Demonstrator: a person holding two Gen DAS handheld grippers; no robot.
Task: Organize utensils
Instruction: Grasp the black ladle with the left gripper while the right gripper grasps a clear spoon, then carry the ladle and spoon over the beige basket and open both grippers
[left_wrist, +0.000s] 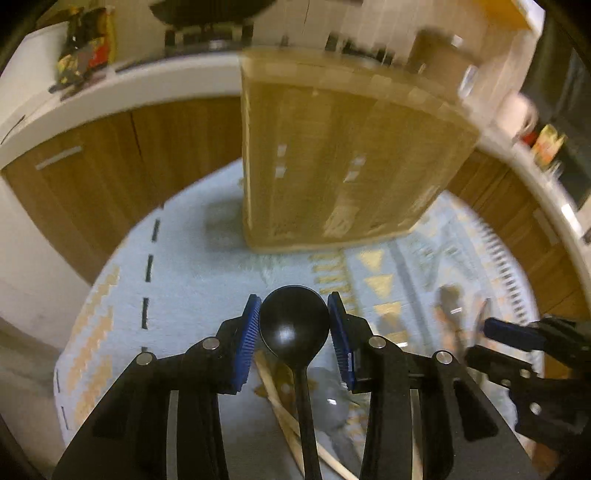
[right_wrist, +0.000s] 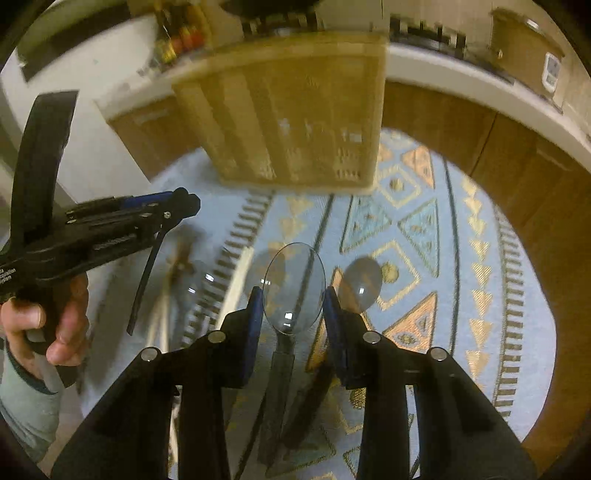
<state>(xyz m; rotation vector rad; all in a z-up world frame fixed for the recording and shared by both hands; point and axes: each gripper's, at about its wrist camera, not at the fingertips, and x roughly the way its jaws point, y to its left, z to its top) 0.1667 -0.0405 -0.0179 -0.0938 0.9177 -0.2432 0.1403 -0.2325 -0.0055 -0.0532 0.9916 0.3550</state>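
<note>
Left wrist: gripper (left_wrist: 293, 328) pinches glossy black spoon (left_wrist: 294, 325)

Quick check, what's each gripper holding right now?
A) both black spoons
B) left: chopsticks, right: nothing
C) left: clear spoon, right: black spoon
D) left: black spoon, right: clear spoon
D. In the left wrist view the left gripper has its blue pads against the bowl of a black spoon; in the right wrist view the right gripper grips a clear plastic spoon the same way.

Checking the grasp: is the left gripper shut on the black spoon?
Shut: left gripper pads press both sides of the black spoon bowl.
</note>
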